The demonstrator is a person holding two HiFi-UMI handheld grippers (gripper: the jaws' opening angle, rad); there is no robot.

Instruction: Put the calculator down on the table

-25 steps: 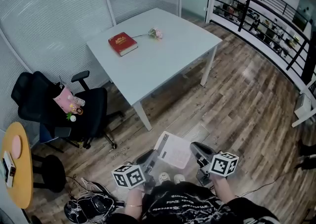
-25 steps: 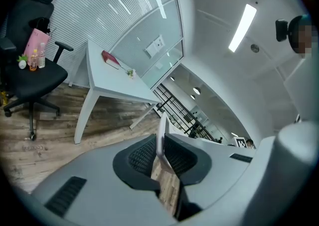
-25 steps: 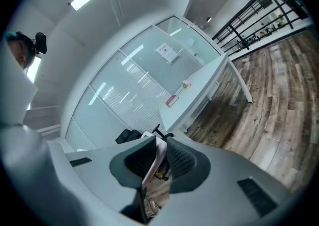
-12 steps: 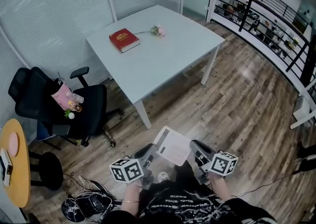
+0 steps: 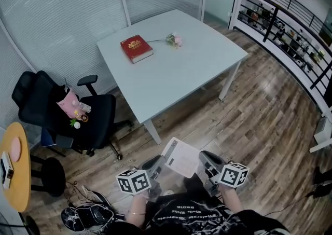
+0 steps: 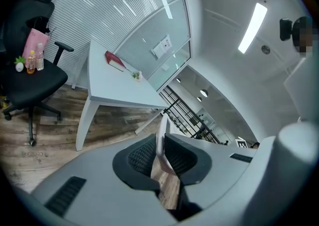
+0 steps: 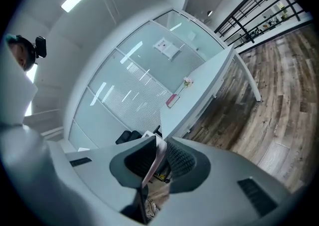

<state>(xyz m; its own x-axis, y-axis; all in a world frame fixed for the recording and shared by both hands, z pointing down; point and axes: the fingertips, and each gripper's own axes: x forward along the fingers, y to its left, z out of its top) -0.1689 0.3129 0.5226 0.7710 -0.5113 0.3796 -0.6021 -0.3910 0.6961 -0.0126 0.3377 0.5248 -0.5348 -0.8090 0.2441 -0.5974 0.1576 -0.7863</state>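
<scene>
Both jaws: left gripper and right gripper clenched on calculator edges.
Head view only: calculator face, above wood floor.
Tabletop: far, bearing red book, flower.

Left tongs: pale grey moulded shell, with a black recess at the front lined with ribbed dark pads. There is a dark slot-shaped inset on either flank. Right tongs: same build and colours. Each carries a white marker cube, left cube and right cube, printed with black square patterns. Person wears a black top with white lettering across it and a thin band at the left wrist.
</scene>
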